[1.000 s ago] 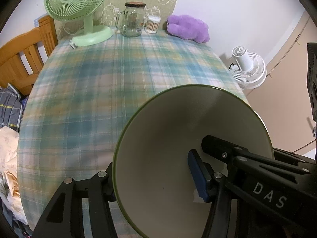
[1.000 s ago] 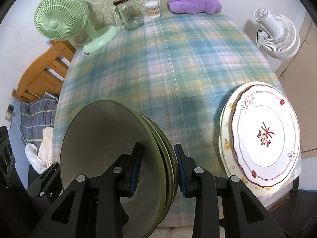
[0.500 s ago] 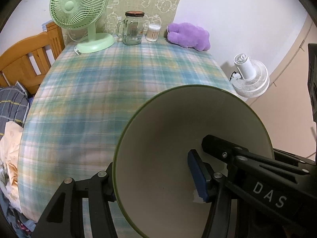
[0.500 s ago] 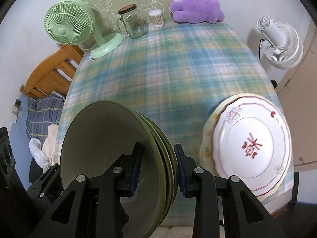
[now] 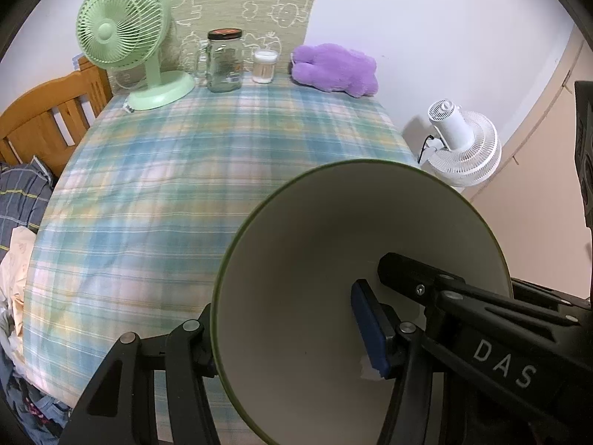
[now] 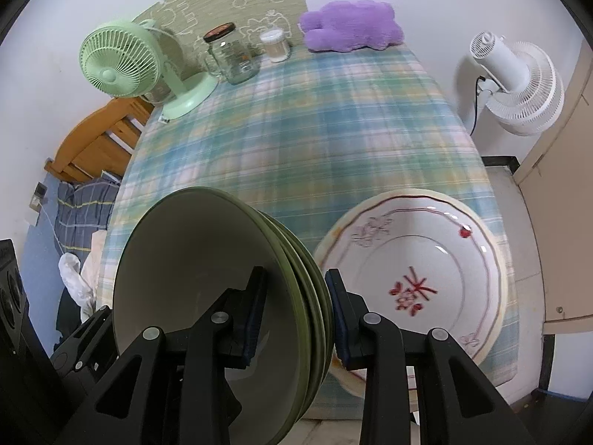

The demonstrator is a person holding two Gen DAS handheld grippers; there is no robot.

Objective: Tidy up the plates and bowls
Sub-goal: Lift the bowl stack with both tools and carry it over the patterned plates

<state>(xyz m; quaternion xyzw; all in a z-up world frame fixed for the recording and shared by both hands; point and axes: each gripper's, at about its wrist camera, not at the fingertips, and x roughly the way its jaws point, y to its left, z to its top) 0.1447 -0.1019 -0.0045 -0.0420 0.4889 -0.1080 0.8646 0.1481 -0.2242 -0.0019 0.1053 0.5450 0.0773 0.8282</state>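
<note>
Both grippers have drawn back and up from the plaid table (image 6: pixel 315 141), the left gripper (image 5: pixel 292 337) and right gripper (image 6: pixel 292 311) each clamped on the nested green bowls (image 6: pixel 207 274), now carried beside the flowered plates (image 6: pixel 418 270), suggesting restacking next.

Both grippers drawn back from table's far end; patterned plates (image 6: pixel 418 278) now nearer right gripper (image 6: pixel 294 313).
</note>
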